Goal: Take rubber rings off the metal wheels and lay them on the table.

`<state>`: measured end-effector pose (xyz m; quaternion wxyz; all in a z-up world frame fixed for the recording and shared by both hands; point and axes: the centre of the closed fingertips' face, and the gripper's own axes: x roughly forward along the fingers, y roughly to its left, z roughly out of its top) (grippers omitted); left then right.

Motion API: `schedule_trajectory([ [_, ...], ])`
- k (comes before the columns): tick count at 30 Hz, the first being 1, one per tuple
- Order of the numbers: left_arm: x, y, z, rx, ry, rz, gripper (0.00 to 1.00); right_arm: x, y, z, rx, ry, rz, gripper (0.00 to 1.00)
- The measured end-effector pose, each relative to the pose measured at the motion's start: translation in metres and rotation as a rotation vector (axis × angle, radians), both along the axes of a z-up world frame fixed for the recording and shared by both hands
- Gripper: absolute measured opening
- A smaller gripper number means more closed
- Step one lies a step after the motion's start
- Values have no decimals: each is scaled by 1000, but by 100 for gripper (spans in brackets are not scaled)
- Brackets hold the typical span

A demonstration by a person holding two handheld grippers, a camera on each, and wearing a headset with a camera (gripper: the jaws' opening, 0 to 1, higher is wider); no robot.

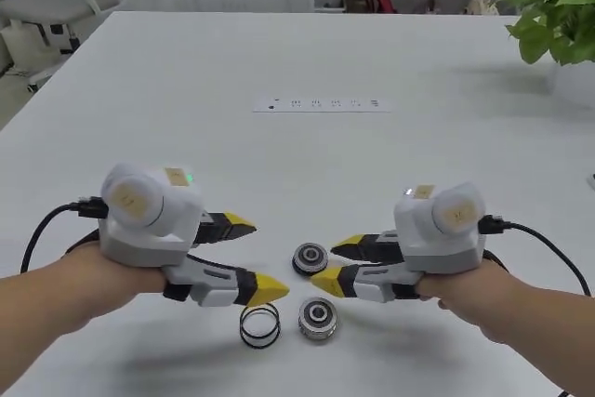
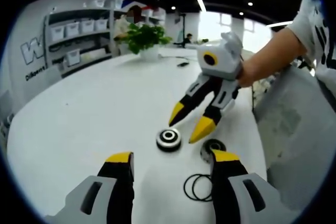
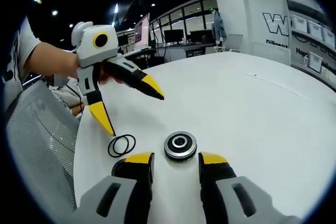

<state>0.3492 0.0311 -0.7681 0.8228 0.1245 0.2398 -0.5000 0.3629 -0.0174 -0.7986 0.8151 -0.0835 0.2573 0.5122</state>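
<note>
In the head view, your left gripper (image 1: 249,256) and right gripper (image 1: 330,262) point at each other low over the white counter (image 1: 307,53), each with its jaws spread and nothing in them. The far wheel (image 1: 310,258) lies just off the right gripper's tips. The near wheel (image 1: 318,316) lies closer to you, just beside two loose rubber rings (image 1: 260,324) that lie flat and overlapping on the counter. In the left gripper view, your own jaws stand parted. The rings lie close by the right-hand jaw, the near wheel peeks out from behind it, and the far wheel sits ahead with the right gripper's yellow tips beside it. In the right gripper view, the far wheel rests just ahead of the gap between the released jaws and touches neither. A dark band runs round its rim, so it probably still carries rubber, while the near wheel looks barer and may be done. The wheel should be hard, smooth and dense for its size, so it will likely skate on this slick counter. Pin it across its rim with one gripper before you pull. A ring ought to be thin, soft, stretchy and nearly weightless, so catch it at the rim edge with a single tip and roll it off sideways instead of squeezing hard.
</note>
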Motion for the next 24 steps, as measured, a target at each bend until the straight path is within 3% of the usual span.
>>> schedule_trajectory([
  [24, 6, -17, -5, 2, 12, -24, 51, 2, -1, -1, -2, -4, 2, 29],
])
